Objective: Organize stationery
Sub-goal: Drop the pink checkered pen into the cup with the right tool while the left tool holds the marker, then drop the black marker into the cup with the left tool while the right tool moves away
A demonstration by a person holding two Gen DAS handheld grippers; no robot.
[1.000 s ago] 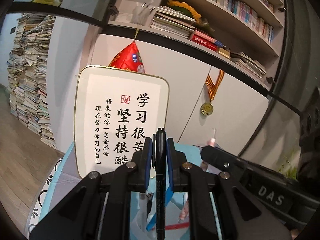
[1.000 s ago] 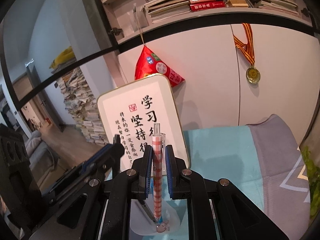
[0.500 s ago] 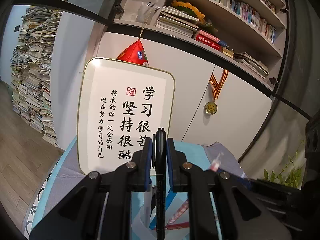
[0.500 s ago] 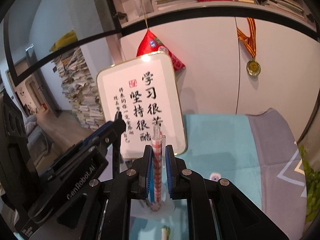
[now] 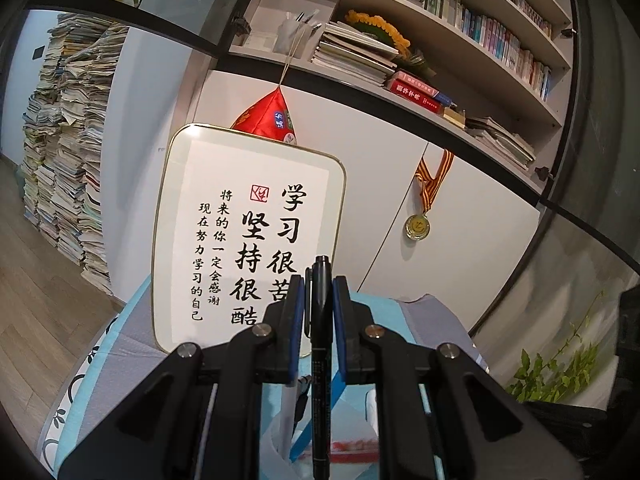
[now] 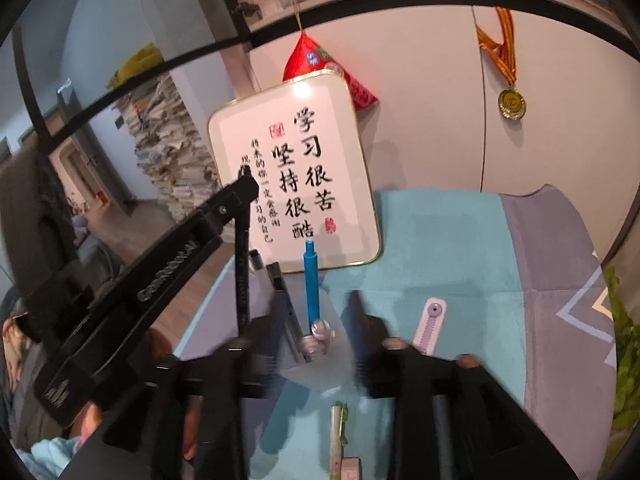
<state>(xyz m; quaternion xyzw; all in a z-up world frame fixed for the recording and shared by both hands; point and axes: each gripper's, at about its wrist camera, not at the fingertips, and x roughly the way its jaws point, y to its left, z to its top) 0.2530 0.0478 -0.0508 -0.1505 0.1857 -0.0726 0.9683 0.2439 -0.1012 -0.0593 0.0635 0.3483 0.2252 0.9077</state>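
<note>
- The right claw (image 6: 318, 316) is nearest in its own view. Its jaws are opening, and the pads press on nothing.
- Between those jaws stands the clear pen holder (image 6: 320, 376). A clear-topped pen (image 6: 318, 334) and a blue pen (image 6: 311, 284) stand upright in it, with a dark item we cannot identify just to their left.
- On the teal cloth (image 6: 440, 240) just right of the holder lies a small purple tool (image 6: 430, 320), apart from both claws.
- The left claw (image 5: 316, 292) is clamped on a black pen (image 5: 320, 360), which hangs with its long axis near vertical.
- In the right wrist view that pen's lower end sits just left of the holder and above its rim. We judge the left hand the nearer one. The pen needs a short shift towards the holder's mouth, then a straight descent.
- Farthest, a framed calligraphy board (image 6: 296, 168) leans against the cabinet behind the holder.
</note>
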